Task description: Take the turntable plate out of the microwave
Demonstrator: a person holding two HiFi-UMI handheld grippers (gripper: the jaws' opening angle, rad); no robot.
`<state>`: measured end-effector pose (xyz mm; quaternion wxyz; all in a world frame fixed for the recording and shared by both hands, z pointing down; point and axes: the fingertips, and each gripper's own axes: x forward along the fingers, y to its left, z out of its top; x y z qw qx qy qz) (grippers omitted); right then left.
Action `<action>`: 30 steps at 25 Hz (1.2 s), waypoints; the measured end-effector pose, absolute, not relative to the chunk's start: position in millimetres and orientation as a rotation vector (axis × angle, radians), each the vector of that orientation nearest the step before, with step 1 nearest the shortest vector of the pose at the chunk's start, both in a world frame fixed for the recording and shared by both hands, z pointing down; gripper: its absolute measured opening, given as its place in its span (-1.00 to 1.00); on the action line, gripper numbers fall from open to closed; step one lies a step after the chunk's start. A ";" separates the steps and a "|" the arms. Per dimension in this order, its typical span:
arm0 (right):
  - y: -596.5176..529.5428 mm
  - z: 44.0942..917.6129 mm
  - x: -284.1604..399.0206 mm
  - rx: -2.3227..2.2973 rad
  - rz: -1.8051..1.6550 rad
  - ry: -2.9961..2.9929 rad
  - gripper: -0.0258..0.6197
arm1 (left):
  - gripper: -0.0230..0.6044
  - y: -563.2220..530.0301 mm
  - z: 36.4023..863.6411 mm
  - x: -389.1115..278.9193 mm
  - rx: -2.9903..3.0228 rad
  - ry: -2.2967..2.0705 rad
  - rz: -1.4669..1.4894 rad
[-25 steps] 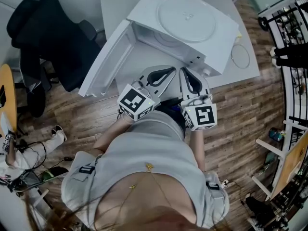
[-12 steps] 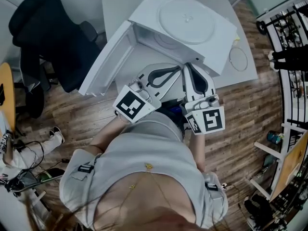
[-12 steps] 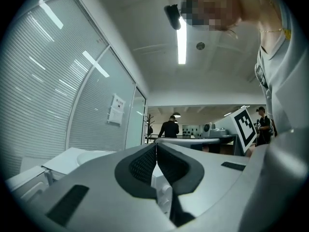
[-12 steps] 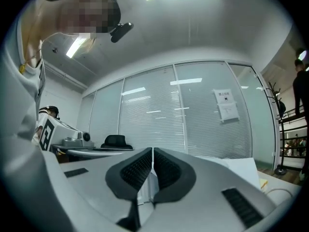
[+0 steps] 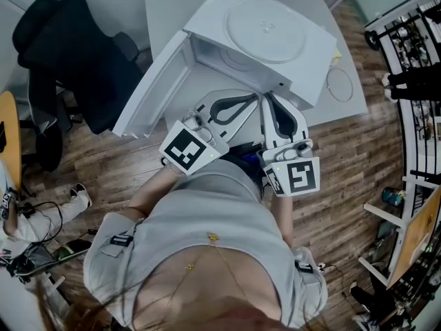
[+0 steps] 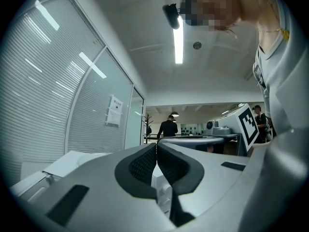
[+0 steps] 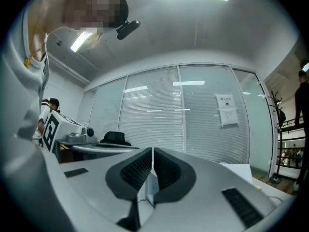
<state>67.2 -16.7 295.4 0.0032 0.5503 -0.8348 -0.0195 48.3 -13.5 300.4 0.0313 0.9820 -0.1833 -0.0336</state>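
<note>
Turntable plate [image 5: 267,27] lies flat on top of the microwave [image 5: 313,67]; door [image 5: 148,88] hangs open, and the cavity is mostly hidden under the top. Left gripper [image 6: 156,146] and right gripper [image 7: 152,151] are both pinched together with nothing between. The print on the posted notice [image 7: 227,110] on the glass wall is too small to read.

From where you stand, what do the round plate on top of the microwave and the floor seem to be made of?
The round plate looks like smooth translucent glass, since the white microwave top shows through it; plastic cannot be excluded. The floor looks like matte wood or wood-look laminate: brown planks with visible grain.
</note>
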 end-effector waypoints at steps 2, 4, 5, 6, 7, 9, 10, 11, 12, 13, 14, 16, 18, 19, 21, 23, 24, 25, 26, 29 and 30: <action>-16.1 296.5 67.0 1.721 -0.065 -2.610 -0.84 | -0.83 -12.6 301.1 48.5 3.029 -0.560 -0.095; -15.4 297.4 65.0 1.705 -0.069 -2.609 -0.84 | -0.83 -11.9 302.1 48.5 3.039 -0.567 -0.082; -15.2 298.0 63.9 1.697 -0.070 -2.608 -0.84 | -0.83 -11.6 302.9 48.5 3.043 -0.570 -0.075; -15.0 298.8 63.0 1.691 -0.072 -2.604 -0.84 | -0.83 -11.3 303.9 48.4 3.042 -0.569 -0.071; -14.8 299.7 62.5 1.686 -0.073 -2.599 -0.84 | -0.83 -11.3 304.8 48.2 3.036 -0.568 -0.068; -14.5 301.1 62.6 1.682 -0.073 -2.591 -0.84 | -0.83 -11.6 306.7 47.7 3.023 -0.564 -0.066; -14.5 301.6 62.8 1.681 -0.069 -2.590 -0.84 | -0.83 -11.9 307.5 47.4 3.019 -0.565 -0.065; -14.6 302.1 63.0 1.681 -0.064 -2.590 -0.84 | -0.83 -12.4 308.2 47.1 3.015 -0.566 -0.062; -14.8 302.4 63.1 1.680 -0.059 -2.591 -0.84 | -0.83 -13.1 308.7 46.7 3.012 -0.568 -0.059; -15.1 302.8 63.2 1.678 -0.055 -2.590 -0.84 | -0.83 -13.8 309.0 46.5 3.009 -0.569 -0.057; -15.4 303.1 63.2 1.676 -0.054 -2.589 -0.84 | -0.83 -14.5 309.1 46.2 3.007 -0.571 -0.056; -15.8 303.6 63.2 1.673 -0.052 -2.588 -0.84 | -0.83 -16.1 309.6 45.1 3.002 -0.578 -0.056; -16.8 304.7 63.8 1.672 -0.047 -2.586 -0.84 | -0.83 -18.0 310.9 44.2 2.999 -0.589 -0.051; -17.2 305.6 64.3 1.673 -0.044 -2.584 -0.84 | -0.83 -18.7 311.9 44.2 2.998 -0.593 -0.046; -17.4 308.0 65.0 1.673 -0.037 -2.581 -0.84 | -0.83 -19.0 314.5 44.5 2.994 -0.594 -0.038; -17.6 310.0 64.7 1.670 -0.029 -2.583 -0.84 | -0.83 -19.6 316.7 44.5 2.986 -0.592 -0.033; -17.9 310.8 64.5 1.667 -0.025 -2.585 -0.84 | -0.83 -20.2 317.7 44.6 2.983 -0.592 -0.030; -18.2 311.6 64.4 1.665 -0.021 -2.586 -0.84 | -0.83 -20.8 318.5 44.7 2.982 -0.593 -0.026; -18.4 312.5 64.5 1.663 -0.017 -2.585 -0.84 | -0.83 -21.3 319.2 45.0 2.982 -0.593 -0.024; -18.5 315.3 64.8 1.656 -0.007 -2.578 -0.84 | -0.83 -22.1 319.6 45.1 2.972 -0.595 -0.031; -18.5 316.0 64.6 1.654 -0.006 -2.575 -0.84 | -0.83 -22.3 319.3 44.8 2.972 -0.596 -0.030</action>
